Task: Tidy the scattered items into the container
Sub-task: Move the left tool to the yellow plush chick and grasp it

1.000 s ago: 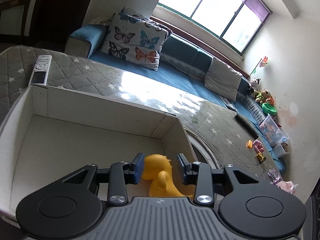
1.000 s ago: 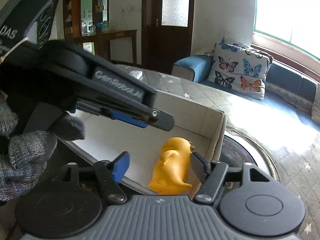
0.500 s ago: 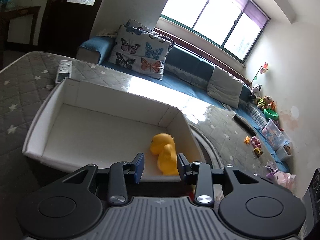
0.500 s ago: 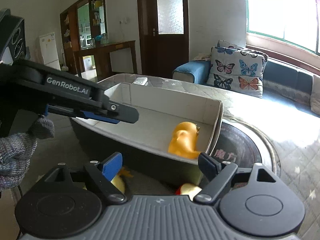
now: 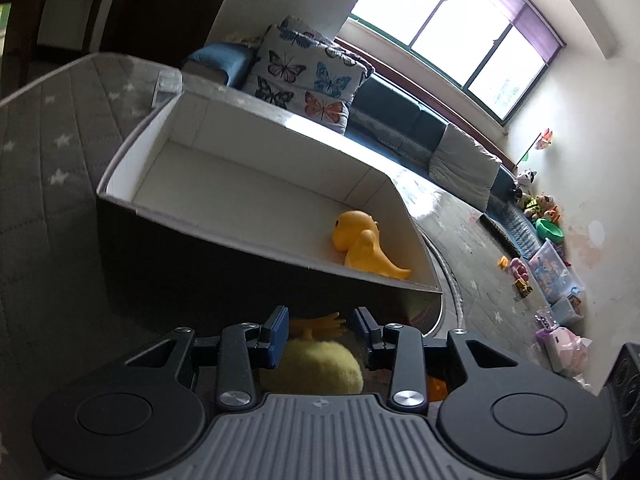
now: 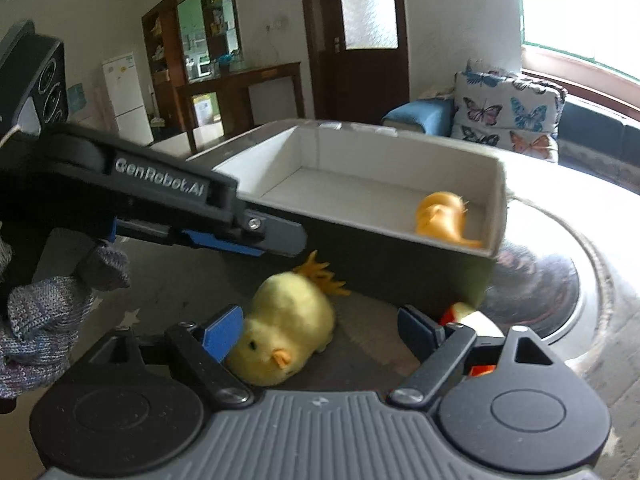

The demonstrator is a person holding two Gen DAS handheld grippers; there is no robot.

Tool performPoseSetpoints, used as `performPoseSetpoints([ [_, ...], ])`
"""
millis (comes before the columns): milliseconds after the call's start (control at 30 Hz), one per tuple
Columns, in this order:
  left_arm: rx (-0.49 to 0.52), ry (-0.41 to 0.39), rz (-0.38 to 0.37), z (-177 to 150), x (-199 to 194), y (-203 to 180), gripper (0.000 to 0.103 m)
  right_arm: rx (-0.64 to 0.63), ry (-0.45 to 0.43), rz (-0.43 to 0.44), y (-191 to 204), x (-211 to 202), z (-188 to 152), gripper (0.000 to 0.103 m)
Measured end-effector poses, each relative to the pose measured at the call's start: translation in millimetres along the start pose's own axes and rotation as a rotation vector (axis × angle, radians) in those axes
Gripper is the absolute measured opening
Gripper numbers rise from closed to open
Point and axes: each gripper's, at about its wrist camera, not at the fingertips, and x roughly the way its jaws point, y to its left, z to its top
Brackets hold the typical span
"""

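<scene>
Lying on the quilted table (image 5: 48,152) just near of the box (image 6: 384,264), a plush chick (image 6: 286,330) rests on its side, orange feet toward the box's dark near wall. Right of it, partly hidden behind the right gripper's (image 6: 320,330) finger, sits something red and pale – too hidden to name. The left gripper (image 5: 320,330) hangs over the chick with its jaws apart; whether the pads touch the plush cannot be told. The right gripper's jaws are spread wide and hold nothing, though the left pad sits just beside the chick's head. Inside the white-lined box, one orange toy (image 5: 366,246) lies in the near right corner – otherwise only bare floor shows. A butterfly cushion (image 5: 304,76) sits on the far sofa.
</scene>
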Motion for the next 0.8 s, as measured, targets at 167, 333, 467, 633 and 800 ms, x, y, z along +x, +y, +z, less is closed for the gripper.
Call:
performPoseSetpoints([
  [167,-0.020,0.013,-0.011,-1,2,6,0.038,-0.005,0.030,0.019,7,15,-4,0.086],
  [333,-0.035,0.036,-0.021,-2,9,9,0.038,-0.008,0.061,0.026,10,27,-7,0.084],
  [467,-0.049,0.064,-0.009,-2,18,12,0.038,-0.017,0.081,0.023,12,31,-8,0.079],
  [633,-0.059,0.082,-0.012,-2,21,13,0.038,-0.030,0.099,0.027,9,28,-9,0.068],
  [800,-0.074,0.089,-0.007,-3,16,13,0.038,-0.041,0.100,0.010,5,18,-12,0.065],
])
